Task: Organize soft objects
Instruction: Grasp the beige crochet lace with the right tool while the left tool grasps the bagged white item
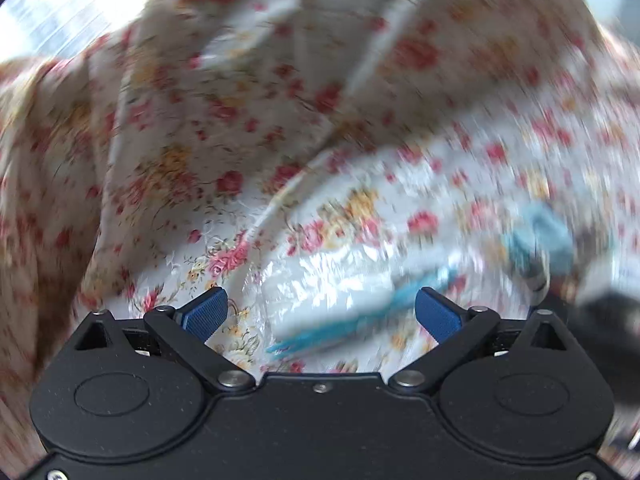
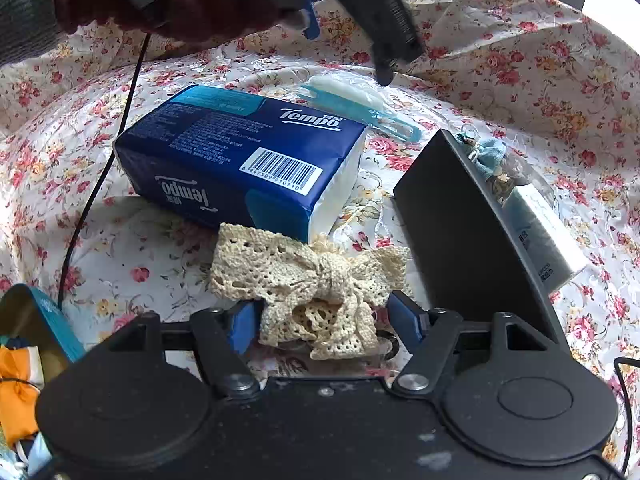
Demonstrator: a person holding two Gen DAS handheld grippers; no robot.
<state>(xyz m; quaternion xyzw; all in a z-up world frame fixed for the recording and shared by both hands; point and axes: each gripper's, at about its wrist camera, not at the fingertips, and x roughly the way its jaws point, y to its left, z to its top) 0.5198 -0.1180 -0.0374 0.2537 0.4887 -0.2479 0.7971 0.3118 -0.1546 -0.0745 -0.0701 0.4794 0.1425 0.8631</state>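
Note:
A cream lace bow [image 2: 316,284] lies on the floral tablecloth [image 2: 120,248] between the fingers of my right gripper [image 2: 325,320]. The jaws stand apart around it, with a small gap at the right pad [image 2: 406,316], so this gripper is open. In the blurred left wrist view my left gripper [image 1: 322,312] is wide open, hovering above a teal clip in clear wrapping [image 1: 352,316]. That teal clip [image 2: 360,108] lies behind the blue tissue pack [image 2: 248,160]. A small light-blue bow [image 1: 540,236] lies to the right.
A black box [image 2: 460,232] stands right of the lace bow, with the light-blue bow [image 2: 490,156] and a white pack [image 2: 544,232] behind it. A teal tin [image 2: 36,320] with orange cloth sits at lower left. A black cable [image 2: 100,168] crosses the cloth. A gloved hand [image 2: 180,12] is overhead.

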